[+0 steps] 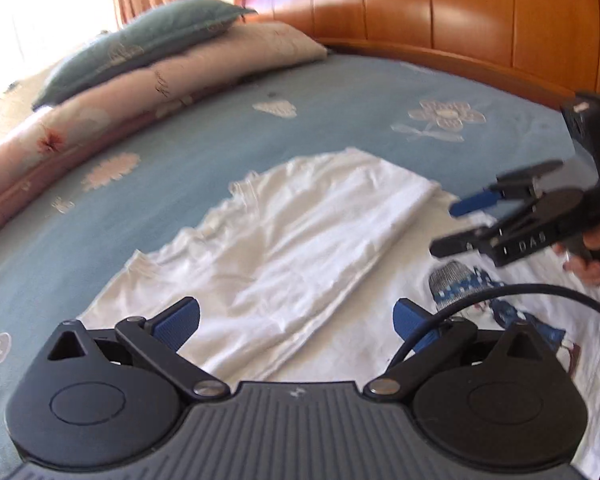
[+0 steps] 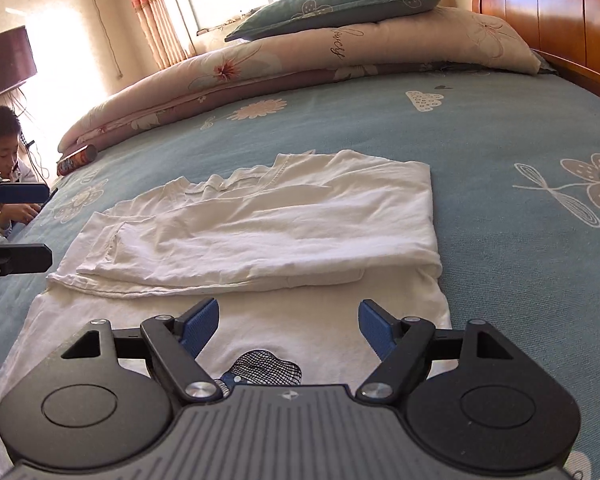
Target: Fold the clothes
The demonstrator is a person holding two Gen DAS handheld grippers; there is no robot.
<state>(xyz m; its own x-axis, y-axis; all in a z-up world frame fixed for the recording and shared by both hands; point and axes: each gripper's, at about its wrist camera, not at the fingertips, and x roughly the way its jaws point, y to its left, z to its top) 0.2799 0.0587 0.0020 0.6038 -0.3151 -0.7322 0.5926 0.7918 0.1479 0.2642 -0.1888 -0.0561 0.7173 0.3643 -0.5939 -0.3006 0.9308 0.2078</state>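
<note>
Now the white T-shirt point(image 2: 260, 216) lies half-folded, its fold running crosswise, both grippers' fingers point(image 2: 200, 326) apart, empty.

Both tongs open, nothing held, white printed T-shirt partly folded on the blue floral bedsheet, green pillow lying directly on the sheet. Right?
One error: the green pillow lies on the folded pink floral quilt, not directly on the blue floral bedsheet; the right wrist view shows it. The rest holds: left tongs and right tongs open and empty, white printed T-shirt partly folded.
</note>
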